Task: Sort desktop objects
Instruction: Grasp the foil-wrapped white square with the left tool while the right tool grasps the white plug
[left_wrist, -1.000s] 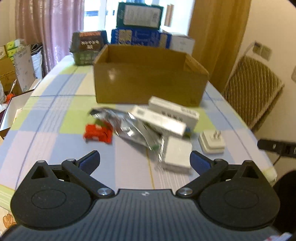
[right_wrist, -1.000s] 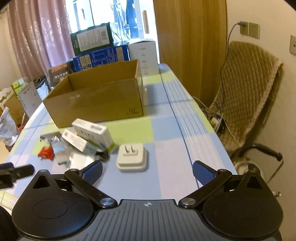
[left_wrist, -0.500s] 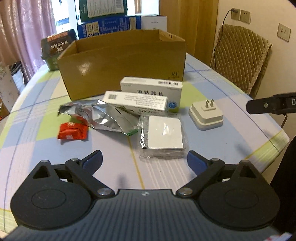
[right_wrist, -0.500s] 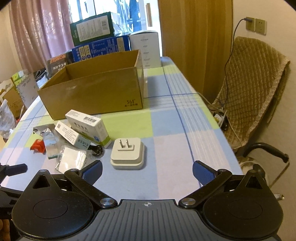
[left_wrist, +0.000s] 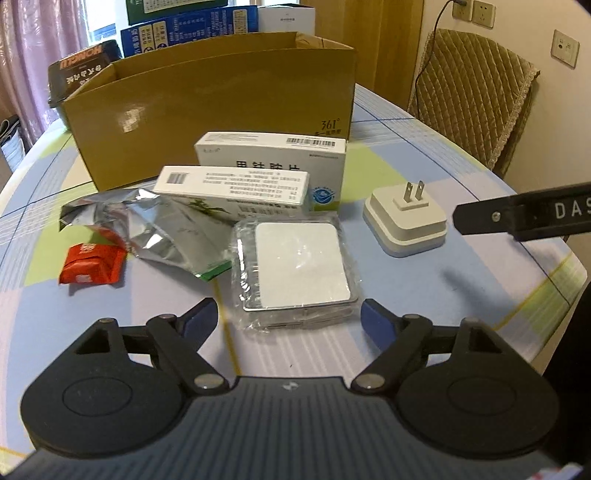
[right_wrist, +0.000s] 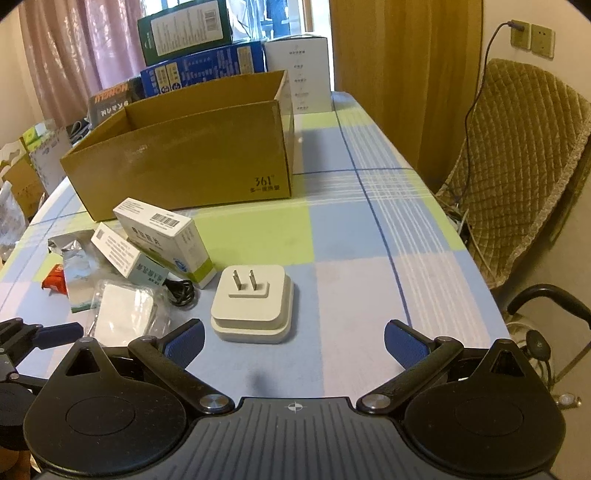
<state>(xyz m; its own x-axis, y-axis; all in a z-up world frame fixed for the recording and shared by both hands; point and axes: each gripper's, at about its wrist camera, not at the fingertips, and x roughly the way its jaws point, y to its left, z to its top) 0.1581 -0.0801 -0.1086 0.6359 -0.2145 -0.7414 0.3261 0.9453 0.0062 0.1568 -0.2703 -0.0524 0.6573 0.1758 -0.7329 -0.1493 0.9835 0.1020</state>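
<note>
- Your left gripper (left_wrist: 290, 319) has its jaws wide apart, empty, with the wrapped pad (left_wrist: 295, 271) right ahead, its near edge between the tips.
- I judge the pad is your pick: go low, straddle it squarely and close on the hard edges, not the loose film, which will likely slip.
- Your right gripper (right_wrist: 293, 341) is also spread and empty; the plug (right_wrist: 253, 304) sits just ahead, nearer its left jaw, prongs up.
- Grip the plug by its sides.
- The carton (right_wrist: 184, 158) stands beyond the two boxes (left_wrist: 269, 173), open-topped; its contents are hidden behind the near wall.
</note>
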